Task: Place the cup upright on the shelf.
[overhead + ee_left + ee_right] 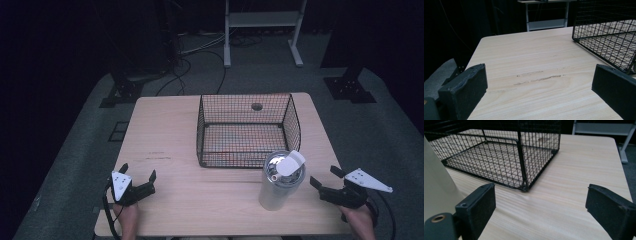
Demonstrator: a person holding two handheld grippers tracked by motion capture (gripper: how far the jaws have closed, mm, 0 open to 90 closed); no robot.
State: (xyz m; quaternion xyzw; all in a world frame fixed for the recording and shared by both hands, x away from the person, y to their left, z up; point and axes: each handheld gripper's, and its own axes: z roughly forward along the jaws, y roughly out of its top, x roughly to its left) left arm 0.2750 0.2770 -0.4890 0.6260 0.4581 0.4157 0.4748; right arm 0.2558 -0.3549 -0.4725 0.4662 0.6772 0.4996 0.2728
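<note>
A steel bottle (279, 183) with a white flip lid stands upright on the wooden table (165, 135), just in front of the black wire basket (247, 131). The basket holds nothing. My right gripper (326, 177) rests open near the table's right front corner, a short way right of the bottle, nothing between its jaws. In the right gripper view the bottle's pale side (434, 185) fills the left edge and the basket (499, 152) lies ahead of the gripper (541, 207). My left gripper (138, 172) is open at the front left, over bare wood (536, 75).
The basket's corner (606, 32) sits to the right in the left gripper view. Scuff marks (539, 78) cross the wood ahead of the left jaws. Beyond the table are grey floor, cables (200, 55), a white stand (262, 30) and dark stand bases (350, 87).
</note>
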